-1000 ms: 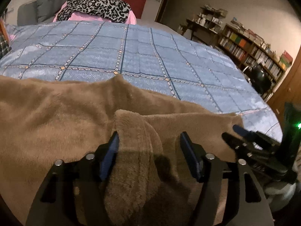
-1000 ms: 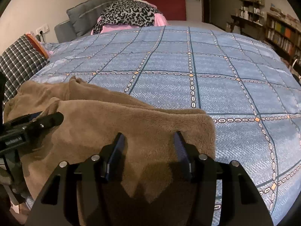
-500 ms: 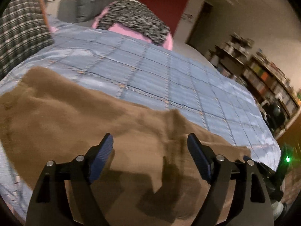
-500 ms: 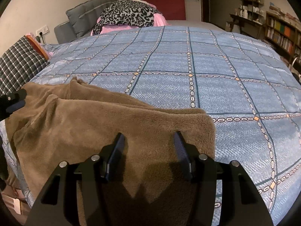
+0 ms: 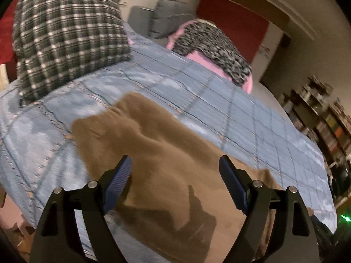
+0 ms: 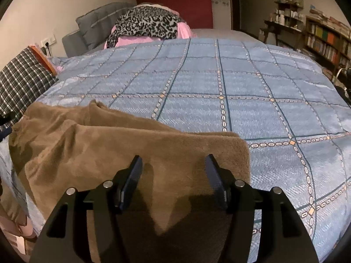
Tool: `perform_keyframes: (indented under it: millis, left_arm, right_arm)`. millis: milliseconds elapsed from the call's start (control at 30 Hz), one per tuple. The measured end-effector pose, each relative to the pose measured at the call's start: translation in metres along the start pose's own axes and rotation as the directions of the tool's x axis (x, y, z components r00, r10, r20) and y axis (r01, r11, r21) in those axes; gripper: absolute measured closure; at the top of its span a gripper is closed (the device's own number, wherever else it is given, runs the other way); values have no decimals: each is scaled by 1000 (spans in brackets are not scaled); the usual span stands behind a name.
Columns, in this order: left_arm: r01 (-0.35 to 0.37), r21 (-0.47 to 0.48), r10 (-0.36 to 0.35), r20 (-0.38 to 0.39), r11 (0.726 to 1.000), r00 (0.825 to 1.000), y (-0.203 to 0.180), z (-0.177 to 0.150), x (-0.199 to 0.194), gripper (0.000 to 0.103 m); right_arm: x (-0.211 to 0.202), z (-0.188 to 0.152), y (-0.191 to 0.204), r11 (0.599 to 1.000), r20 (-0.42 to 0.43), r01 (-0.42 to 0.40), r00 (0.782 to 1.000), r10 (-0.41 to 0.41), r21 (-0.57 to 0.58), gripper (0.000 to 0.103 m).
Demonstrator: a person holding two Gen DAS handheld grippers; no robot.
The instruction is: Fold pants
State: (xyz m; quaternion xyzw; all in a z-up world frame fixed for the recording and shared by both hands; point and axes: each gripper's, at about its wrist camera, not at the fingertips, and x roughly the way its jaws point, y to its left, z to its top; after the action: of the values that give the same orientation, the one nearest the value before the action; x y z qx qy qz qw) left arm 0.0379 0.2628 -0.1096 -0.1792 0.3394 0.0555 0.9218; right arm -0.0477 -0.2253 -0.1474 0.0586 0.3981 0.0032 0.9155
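Matt, fuzzy brown fleece pants (image 6: 136, 149) lie on a bed's (image 6: 219, 83) blue woven quilt; each hand-held gripper (image 6: 173, 175) is matt black plastic with ribbed blue pads.

One pants (image 6: 122, 149); two tools (image 5: 175, 166) (image 6: 173, 164); one plaid pillow (image 5: 65, 35).

brown fleece pants (image 6: 122, 149), folded, on bed

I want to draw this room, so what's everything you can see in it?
brown pants: one, fleecy, near edge of bed
bedspread: one, blue with checks, covering bed
plaid pillow: one, dark, left of pants
leopard-print cloth: one, black and grey, on pink bedding at far end
grey cushions: stacked by far wall
bookshelves: against right wall
left hand-held gripper: black, blue pads, opening above pants
right hand-held gripper: black, opening above pants
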Motion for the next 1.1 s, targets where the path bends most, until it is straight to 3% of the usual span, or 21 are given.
perform_keyframes:
  millis: [300,533,1100]
  left_arm:
    - [-88,-137,86,-16,987,996,61,10,16,15]
    - [-87,-240,71,-78,967,994,99,6,50,15]
    - [-39,-212,19,-97,977,995,96,21,102,15]
  right_arm:
    - [-13,8,26,998,24,-51,998,53,-45,43]
    - [-11,9,49,992,8,-82,997,83,-95,43]
    - [-5,6,81,982,-20,-113,994,112,-153,43]
